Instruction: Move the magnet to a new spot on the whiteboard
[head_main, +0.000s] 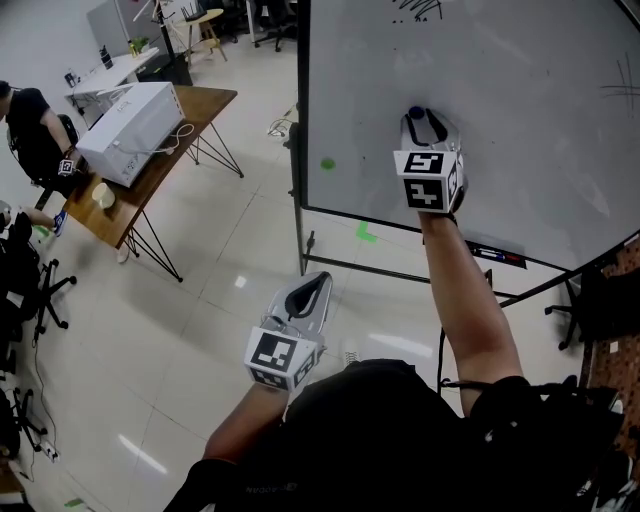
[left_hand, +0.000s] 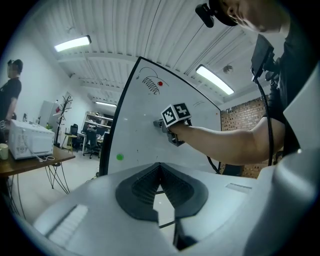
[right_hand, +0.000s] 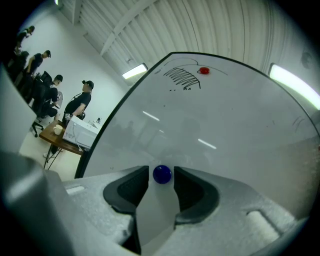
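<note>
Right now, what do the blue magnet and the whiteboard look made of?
Blue magnet: glossy, probably a plastic cap; faint sheen on its dome. Whiteboard: smooth glossy white coating, likely over steel since the magnet clings; ceiling lights reflect in it. Frame: dark, matte; metal or plastic, cannot tell.

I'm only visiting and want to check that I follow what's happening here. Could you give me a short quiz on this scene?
1. What colour is the magnet between the jaws of the right gripper? A red, B blue, C green.
2. True or false: the left gripper touches the whiteboard.
3. Fill in: the red magnet sits beside a black ____ high on the board.
Key: 1 B. 2 false: it is held away from the board, jaws together. 3 scribble.
</note>
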